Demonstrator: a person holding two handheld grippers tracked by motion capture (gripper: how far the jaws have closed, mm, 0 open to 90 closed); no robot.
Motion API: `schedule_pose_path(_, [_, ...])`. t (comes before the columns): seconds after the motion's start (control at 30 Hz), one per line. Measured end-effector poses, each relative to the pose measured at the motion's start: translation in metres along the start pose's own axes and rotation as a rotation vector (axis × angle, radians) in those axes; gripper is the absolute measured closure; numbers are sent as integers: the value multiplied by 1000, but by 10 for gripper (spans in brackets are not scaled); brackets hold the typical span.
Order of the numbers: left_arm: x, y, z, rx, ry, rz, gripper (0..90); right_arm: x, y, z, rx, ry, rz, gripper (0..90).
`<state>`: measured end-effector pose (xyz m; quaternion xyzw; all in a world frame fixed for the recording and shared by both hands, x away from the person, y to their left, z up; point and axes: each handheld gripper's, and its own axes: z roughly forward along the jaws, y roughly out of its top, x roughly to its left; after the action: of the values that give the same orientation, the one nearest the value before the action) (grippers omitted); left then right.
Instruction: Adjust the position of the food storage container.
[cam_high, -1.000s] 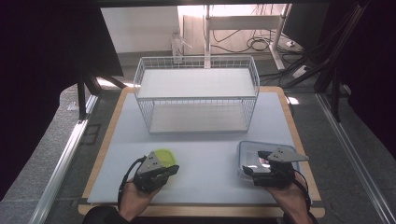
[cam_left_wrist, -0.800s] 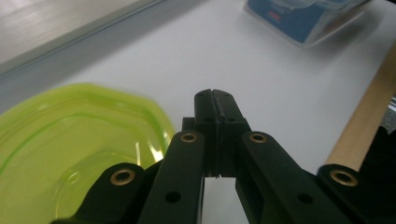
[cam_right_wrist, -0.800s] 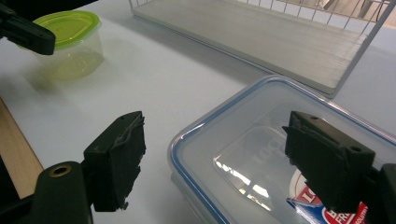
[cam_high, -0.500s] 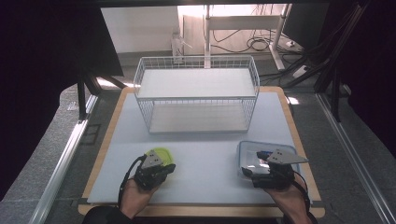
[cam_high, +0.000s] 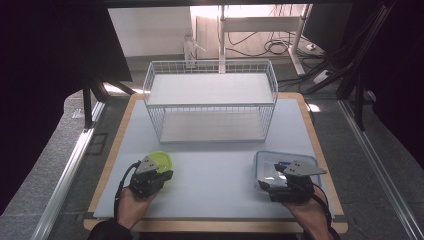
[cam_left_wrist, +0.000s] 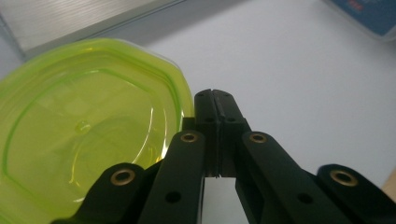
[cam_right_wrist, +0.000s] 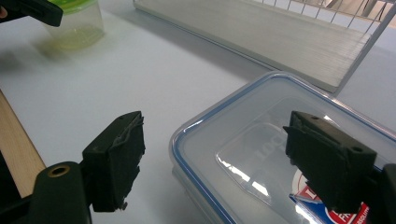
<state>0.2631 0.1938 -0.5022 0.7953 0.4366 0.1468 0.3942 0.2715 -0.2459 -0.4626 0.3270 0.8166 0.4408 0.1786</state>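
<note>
While the right claw (cam_right_wrist: 210, 163) gapes over a blue-rimmed clear box (cam_right_wrist: 261, 154), the left claw (cam_left_wrist: 215, 135) sits closed.

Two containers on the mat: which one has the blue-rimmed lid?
The rectangular clear container by the right gripper, label on its lid. The other container, by the left gripper, is green-lidded.

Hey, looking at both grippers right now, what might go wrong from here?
The left gripper has its jaws shut beside the round green-lidded plastic container, not around it, so moving forward may only push it. The right gripper hangs open over the clear rectangular blue-rimmed box; its smooth lid might slip.
</note>
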Motion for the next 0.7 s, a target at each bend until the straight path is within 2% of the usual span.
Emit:
schedule_pose_path(0.37, [21,-7,-8,10,59,-41,900,-2,-1,0,7,-2,0,201])
schedule_pose_path(0.43, [22,-8,-8,6,59,-48,900,-2,-2,0,15,-6,2,202])
schedule_pose_path(0.47, [21,-8,-8,11,65,-34,900,-3,-2,0,18,-8,3,206])
schedule_pose_path(0.57, [12,-6,-7,-9,29,6,900,-6,-2,-3,30,-25,7,254])
schedule_pose_path(0.63, [3,-4,-5,-16,20,41,894,-9,-1,-8,35,-40,21,324])
schedule_pose_path(0.7, [-5,-4,-2,-17,4,77,850,-14,-1,-14,46,-56,30,425])
